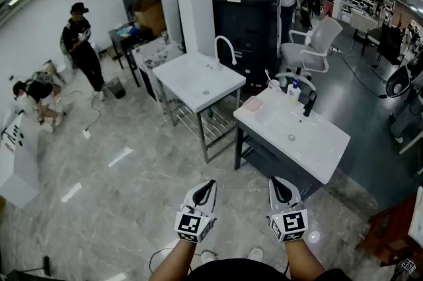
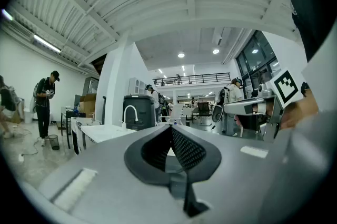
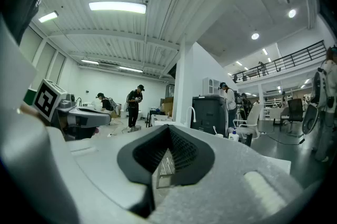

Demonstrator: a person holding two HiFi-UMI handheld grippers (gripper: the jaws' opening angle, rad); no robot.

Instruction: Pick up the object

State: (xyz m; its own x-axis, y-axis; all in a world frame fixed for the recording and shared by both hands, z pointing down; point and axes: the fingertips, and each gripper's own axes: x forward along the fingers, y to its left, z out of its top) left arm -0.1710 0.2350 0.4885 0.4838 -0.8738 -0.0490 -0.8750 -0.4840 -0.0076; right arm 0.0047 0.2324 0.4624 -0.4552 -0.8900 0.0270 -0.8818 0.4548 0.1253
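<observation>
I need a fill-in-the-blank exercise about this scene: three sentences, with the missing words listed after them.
1. The left claw and the right claw are both ____ and hold nothing.
2. The short faucet on the nearer sink table is ____ in colour.
3. The curved faucet on the farther sink table is ____ in colour.
Missing words: shut; black; white.

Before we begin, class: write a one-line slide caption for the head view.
Left gripper and right gripper, both shut and empty, held out toward a white washbasin.
</observation>
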